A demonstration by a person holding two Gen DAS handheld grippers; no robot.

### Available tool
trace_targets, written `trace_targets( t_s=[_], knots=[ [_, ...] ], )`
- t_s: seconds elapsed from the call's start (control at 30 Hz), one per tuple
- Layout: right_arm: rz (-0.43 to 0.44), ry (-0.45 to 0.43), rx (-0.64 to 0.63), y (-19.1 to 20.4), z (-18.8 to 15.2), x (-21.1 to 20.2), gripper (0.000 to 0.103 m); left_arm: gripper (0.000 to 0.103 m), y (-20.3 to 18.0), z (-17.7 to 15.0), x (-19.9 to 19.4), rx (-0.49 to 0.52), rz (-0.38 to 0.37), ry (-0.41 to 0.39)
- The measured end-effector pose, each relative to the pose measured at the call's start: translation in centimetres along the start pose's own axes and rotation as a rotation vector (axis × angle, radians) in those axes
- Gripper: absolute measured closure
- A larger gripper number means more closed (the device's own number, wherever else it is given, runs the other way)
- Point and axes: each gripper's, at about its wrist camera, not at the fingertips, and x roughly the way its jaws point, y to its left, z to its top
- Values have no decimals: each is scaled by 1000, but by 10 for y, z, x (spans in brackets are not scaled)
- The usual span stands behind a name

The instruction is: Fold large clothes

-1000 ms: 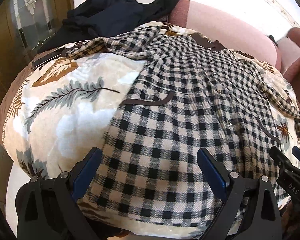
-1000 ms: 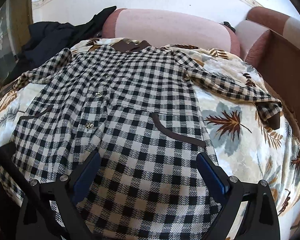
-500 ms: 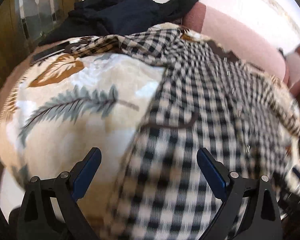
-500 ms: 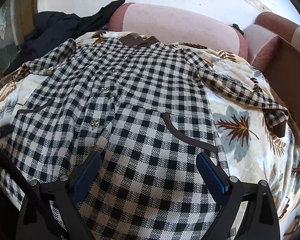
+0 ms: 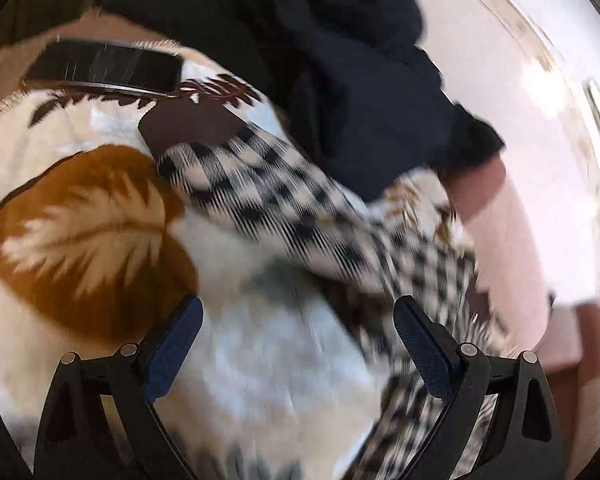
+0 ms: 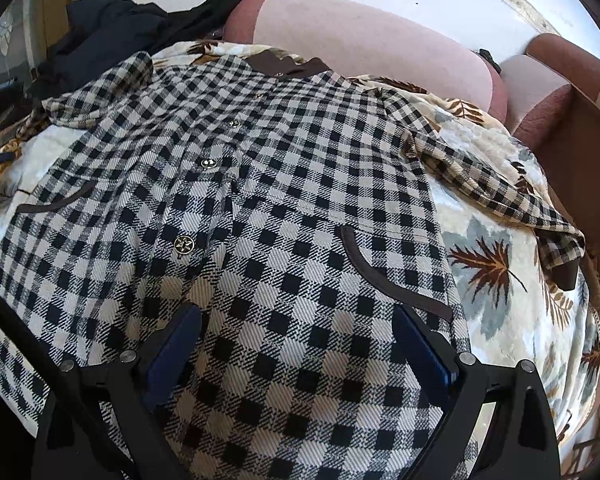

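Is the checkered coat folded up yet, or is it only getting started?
Only starting. The checkered coat lies spread flat on the leaf blanket, sleeves out, nothing folded. The left gripper is open near one sleeve; the right gripper is open too.

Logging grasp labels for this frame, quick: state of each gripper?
Left gripper: open, holding nothing, above the blanket near the sleeve.
Right gripper: open, holding nothing, over the checked coat.
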Motion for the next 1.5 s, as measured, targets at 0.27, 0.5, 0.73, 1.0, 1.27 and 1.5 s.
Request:
trace_targets(
  t_s=[0.27, 0.5, 0.73, 1.0, 1.27, 1.5],
  knots=[
    [-30, 24, -37, 14, 8, 14, 4, 30, 25, 55, 27, -118, -85, -28],
    [-24, 3, -91, 31, 23, 14, 13, 101, 33, 86, 18, -94, 11, -87],
    [29, -49, -70, 43, 64, 13, 13, 100, 42, 102, -34, -86, 199, -300],
    [151, -84, -21, 70, 132, 40, 15, 100, 26, 96, -40, -15, 275, -341],
    [250, 80, 10, 108, 160, 118, 34, 100, 13, 92, -51, 3, 261, -365],
    [262, 74, 28, 102, 165, 119, 33, 100, -12, 82, -61, 32, 227, -383]
  ],
)
